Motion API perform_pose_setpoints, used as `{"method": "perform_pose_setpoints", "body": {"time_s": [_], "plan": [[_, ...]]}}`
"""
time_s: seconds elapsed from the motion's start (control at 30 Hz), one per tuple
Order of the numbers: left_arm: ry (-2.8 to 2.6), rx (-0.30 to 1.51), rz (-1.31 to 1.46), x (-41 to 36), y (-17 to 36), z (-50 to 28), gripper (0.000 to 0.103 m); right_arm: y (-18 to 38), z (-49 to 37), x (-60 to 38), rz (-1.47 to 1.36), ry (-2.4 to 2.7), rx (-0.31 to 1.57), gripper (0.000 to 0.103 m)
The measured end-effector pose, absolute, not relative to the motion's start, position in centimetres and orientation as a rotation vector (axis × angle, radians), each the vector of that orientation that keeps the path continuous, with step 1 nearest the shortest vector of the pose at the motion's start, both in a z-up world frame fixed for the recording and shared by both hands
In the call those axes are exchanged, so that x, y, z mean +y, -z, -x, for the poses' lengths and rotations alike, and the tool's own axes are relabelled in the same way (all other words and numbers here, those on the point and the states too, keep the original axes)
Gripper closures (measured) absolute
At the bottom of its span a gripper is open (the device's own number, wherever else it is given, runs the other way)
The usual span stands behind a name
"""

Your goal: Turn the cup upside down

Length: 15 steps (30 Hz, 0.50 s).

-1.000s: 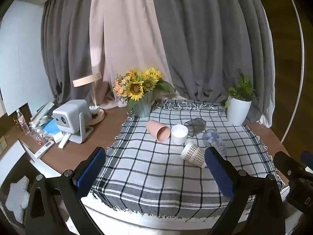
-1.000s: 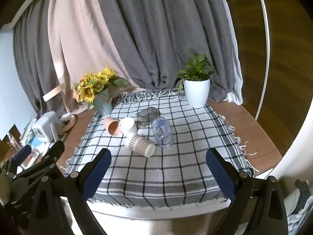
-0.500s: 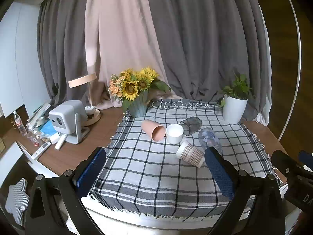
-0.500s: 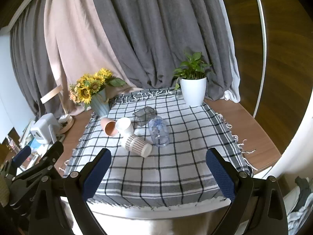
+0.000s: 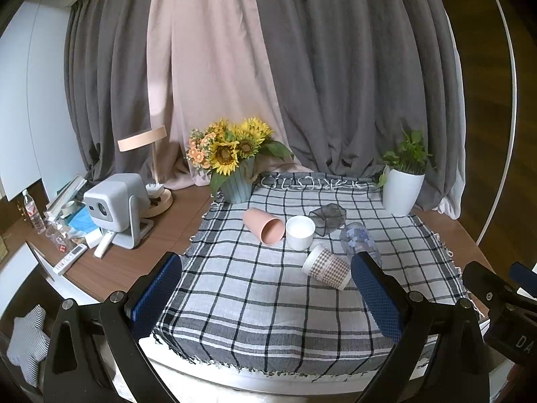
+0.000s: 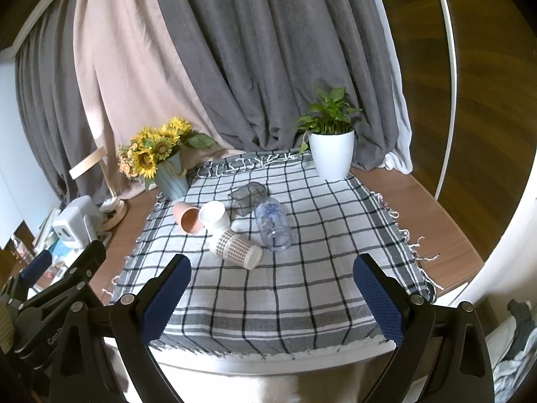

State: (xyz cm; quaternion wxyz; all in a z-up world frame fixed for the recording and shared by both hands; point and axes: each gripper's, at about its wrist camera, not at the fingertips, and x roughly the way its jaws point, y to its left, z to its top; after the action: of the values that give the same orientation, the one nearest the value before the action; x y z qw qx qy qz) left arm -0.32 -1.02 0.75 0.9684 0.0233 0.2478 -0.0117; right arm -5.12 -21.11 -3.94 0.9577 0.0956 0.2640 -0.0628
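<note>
woven checked cloth (image 5: 255,288) on a wooden table (image 5: 141,255); matt pink cup (image 5: 263,225), clear glossy bottle (image 6: 272,225).

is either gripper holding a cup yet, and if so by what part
Nothing is held. The left gripper and right gripper both have jaws wide open, short of the cups lying on the cloth.

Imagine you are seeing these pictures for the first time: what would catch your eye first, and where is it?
Probably the huddle of cups in the middle of the checked tablecloth: a pink cup, a checked paper cup and a clear plastic cup lie on their sides around an upright white cup. Next, the sunflowers at the back left corner and the potted plant at the back right.
</note>
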Motion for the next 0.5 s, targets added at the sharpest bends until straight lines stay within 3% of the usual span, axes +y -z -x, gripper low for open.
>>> {"method": "perform_pose_setpoints", "body": {"time_s": [0.5], "plan": [[0.023,0.499,-0.044,-1.09,-0.61,0.40,0.000,3.76,4.97,-21.04,-0.196,0.125,0.539,0.005]]}}
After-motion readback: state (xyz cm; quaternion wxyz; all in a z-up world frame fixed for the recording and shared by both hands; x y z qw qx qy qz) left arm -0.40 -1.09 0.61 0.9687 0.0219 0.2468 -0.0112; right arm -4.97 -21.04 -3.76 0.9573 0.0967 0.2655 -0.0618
